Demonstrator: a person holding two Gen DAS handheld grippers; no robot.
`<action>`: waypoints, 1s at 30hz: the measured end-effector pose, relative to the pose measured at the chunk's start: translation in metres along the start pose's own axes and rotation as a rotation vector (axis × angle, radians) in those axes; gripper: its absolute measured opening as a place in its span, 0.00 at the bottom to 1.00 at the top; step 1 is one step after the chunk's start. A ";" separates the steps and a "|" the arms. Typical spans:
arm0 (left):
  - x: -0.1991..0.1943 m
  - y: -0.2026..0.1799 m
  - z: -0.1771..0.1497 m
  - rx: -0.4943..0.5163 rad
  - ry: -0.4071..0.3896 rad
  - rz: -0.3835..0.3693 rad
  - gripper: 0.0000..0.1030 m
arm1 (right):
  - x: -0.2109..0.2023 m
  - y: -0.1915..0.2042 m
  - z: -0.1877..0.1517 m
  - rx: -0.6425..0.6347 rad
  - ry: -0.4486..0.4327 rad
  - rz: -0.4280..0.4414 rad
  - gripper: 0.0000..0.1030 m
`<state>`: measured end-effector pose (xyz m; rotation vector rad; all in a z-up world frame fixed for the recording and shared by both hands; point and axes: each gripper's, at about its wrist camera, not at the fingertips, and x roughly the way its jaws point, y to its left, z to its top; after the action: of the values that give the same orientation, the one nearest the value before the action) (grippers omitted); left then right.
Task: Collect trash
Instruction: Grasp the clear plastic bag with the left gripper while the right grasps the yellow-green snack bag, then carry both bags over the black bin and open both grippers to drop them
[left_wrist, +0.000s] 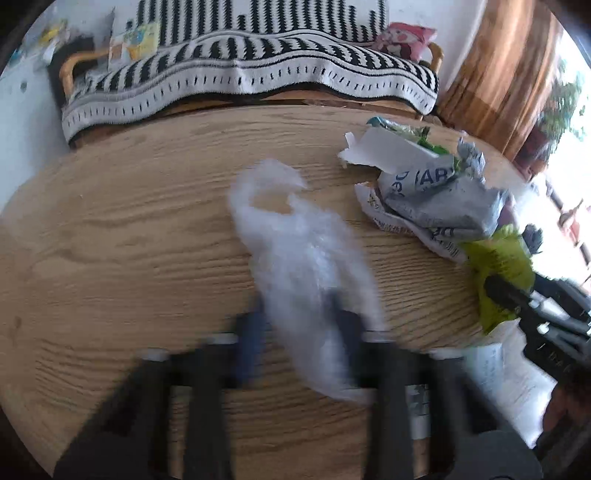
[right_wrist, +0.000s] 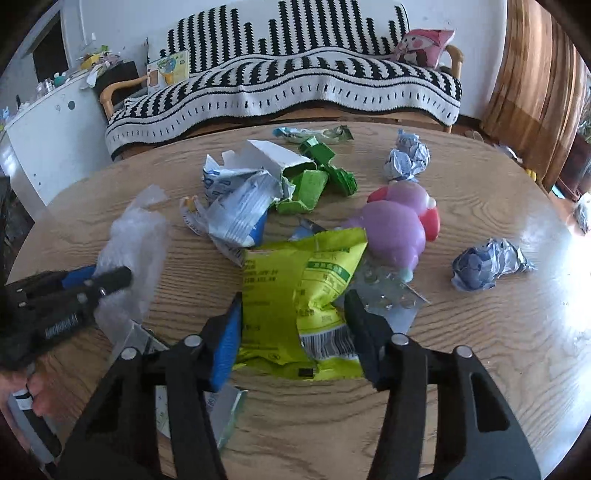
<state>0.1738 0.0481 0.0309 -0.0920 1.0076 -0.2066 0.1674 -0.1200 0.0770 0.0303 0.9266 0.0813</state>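
Left gripper (right_wrist: 110, 277) is clamped on the clear plastic bag (left_wrist: 295, 251); the bag bunches between my fingers and trails up across the wooden table (left_wrist: 129, 229). The left view is smeared, so pad contact reads better from the right wrist view, where the jaws look pinched on the film. My hand (right_wrist: 22, 391) shows at the bottom left edge.

Mid-table: a trash heap. Crumpled blue-white wrapper (right_wrist: 236, 210), torn white carton (right_wrist: 273, 155) behind it, crushed green box pieces (right_wrist: 317, 173) just beside the carton, a small foil wrapper (right_wrist: 314, 133) at the far edge.

Right gripper (right_wrist: 293, 317) straddles the yellow-green snack bag (right_wrist: 295, 280). Jaws partly apart, one finger on each side of the bag. Cannot tell whether the pads actually press it. A flat printed sheet (right_wrist: 221, 406) lies under the blue finger.

Right of the bag: clear blister pack (right_wrist: 388, 295), touching a purple and pink toy (right_wrist: 399, 225). Further right, two crumpled paper balls, one near (right_wrist: 487, 264) and one far (right_wrist: 406, 155), well apart.

Behind the table: sofa under a black-and-white striped throw (right_wrist: 295, 88).
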 end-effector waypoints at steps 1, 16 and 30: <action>0.000 0.001 -0.001 -0.009 0.008 -0.023 0.07 | -0.001 -0.001 -0.002 0.005 -0.005 0.018 0.48; -0.032 0.004 -0.009 0.005 -0.080 0.005 0.02 | -0.037 -0.026 -0.018 0.102 -0.112 0.037 0.47; -0.034 0.011 -0.003 0.003 -0.089 0.016 0.02 | -0.037 -0.024 -0.018 0.072 -0.114 0.033 0.48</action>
<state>0.1549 0.0656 0.0551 -0.0898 0.9195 -0.1875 0.1318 -0.1475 0.0942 0.1159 0.8144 0.0762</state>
